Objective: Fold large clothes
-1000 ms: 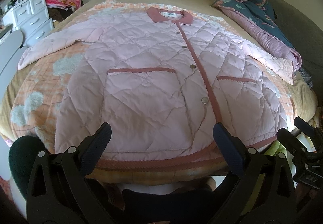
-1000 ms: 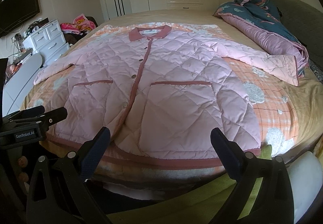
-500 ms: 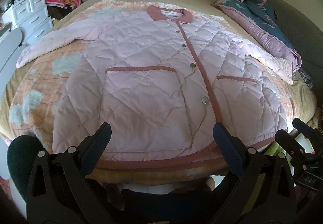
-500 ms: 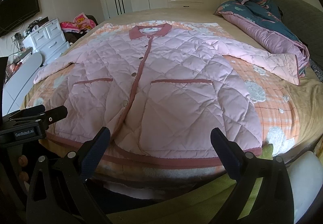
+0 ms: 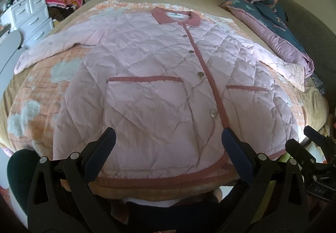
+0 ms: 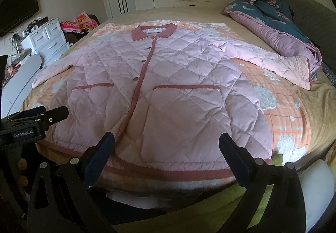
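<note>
lying flat, buttoned, across the centre of the frame on the bed (image 5: 37, 107), the pink quilted jacket (image 5: 159, 86) runs collar-far, hem-near; left gripper (image 5: 168, 138) and right gripper (image 6: 167, 138) hover at the hem, fingers apart, empty, equally near.

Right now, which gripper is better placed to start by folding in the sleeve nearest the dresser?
Left, probably. The left gripper is open over the jacket hem on that side, nearer that sleeve. The right gripper, also open, sits toward the other sleeve.
</note>
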A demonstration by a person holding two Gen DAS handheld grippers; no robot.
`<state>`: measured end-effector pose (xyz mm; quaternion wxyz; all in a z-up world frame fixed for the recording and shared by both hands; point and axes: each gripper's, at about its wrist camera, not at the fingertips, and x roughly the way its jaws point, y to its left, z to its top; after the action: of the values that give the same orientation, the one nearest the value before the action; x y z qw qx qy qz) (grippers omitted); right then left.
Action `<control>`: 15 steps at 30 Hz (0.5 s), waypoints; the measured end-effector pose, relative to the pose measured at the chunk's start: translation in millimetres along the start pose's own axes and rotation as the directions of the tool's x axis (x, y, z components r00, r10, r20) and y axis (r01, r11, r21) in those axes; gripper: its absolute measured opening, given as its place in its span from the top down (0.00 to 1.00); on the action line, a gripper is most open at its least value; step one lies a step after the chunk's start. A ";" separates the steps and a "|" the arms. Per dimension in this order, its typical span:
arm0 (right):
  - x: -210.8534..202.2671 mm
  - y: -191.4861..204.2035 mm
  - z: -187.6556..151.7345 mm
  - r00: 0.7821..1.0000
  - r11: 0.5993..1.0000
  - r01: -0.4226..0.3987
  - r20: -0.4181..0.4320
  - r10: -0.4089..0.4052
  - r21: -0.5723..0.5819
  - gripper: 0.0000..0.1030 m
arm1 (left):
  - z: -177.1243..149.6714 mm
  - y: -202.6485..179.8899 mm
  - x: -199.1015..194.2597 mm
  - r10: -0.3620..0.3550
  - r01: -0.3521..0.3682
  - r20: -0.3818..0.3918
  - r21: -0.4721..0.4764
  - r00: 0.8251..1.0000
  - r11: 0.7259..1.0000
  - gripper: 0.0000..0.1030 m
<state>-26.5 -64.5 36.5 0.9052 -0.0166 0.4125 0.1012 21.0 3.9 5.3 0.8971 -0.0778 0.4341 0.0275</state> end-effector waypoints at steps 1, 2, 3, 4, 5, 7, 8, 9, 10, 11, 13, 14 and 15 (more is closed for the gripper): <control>1.4 0.1 2.8 1.000 1.000 -0.002 0.001 0.002 -0.003 0.04 | 3.2 0.4 0.8 0.000 0.000 0.004 -0.004 1.000 1.000 0.08; 2.9 1.1 5.6 1.000 1.000 -0.007 -0.003 0.007 -0.007 0.04 | 4.9 0.9 1.2 -0.001 0.001 0.005 -0.005 1.000 1.000 0.08; 4.0 1.9 8.2 1.000 1.000 -0.011 -0.003 0.011 -0.009 0.04 | 8.2 1.0 2.3 0.001 -0.001 0.007 -0.006 1.000 1.000 0.08; 5.7 2.5 11.2 1.000 1.000 -0.015 -0.005 0.015 -0.012 0.04 | 11.0 1.3 3.1 0.005 -0.005 0.009 -0.006 1.000 1.000 0.08; 6.9 3.0 13.7 1.000 1.000 -0.016 -0.007 0.016 -0.014 0.04 | 13.2 2.4 3.9 0.006 -0.006 0.009 -0.006 1.000 1.000 0.08; 10.0 4.4 20.0 1.000 1.000 -0.019 -0.004 0.019 -0.024 0.04 | 19.5 5.3 5.7 0.013 -0.013 0.012 -0.015 1.000 1.000 0.08; 10.6 4.9 21.8 1.000 0.999 -0.019 -0.004 0.019 -0.026 0.04 | 22.3 6.4 6.5 0.017 -0.017 0.015 -0.017 1.000 1.000 0.08; 12.3 5.0 24.6 1.000 0.999 -0.022 -0.006 0.022 -0.024 0.04 | 25.0 7.4 7.5 0.019 -0.018 0.018 -0.018 1.000 1.000 0.08; 15.5 4.1 28.3 0.999 0.999 -0.030 -0.013 0.030 -0.020 0.04 | 29.0 9.2 9.2 0.024 -0.023 0.018 -0.023 1.000 0.999 0.08; 17.1 3.9 30.3 1.000 0.999 -0.027 -0.015 0.027 -0.018 0.04 | 31.7 10.4 10.7 0.026 -0.025 0.015 -0.026 1.000 0.999 0.08; 20.8 4.6 37.7 1.000 0.999 -0.021 -0.011 0.021 -0.025 0.04 | 38.1 13.0 14.0 0.018 -0.018 0.010 -0.035 1.000 0.999 0.08; 22.3 4.7 40.5 1.000 0.999 -0.021 -0.011 0.021 -0.027 0.04 | 41.0 13.5 15.3 0.018 -0.017 0.009 -0.037 1.000 0.999 0.08; 23.8 4.8 44.0 1.000 0.999 -0.021 -0.012 0.021 -0.028 0.04 | 43.4 13.9 16.3 0.019 -0.018 0.010 -0.037 1.000 0.999 0.08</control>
<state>20.4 -50.8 47.9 0.9012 -0.0254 0.4167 0.1165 63.2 24.4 17.5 0.8974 -0.0904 0.4295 0.0444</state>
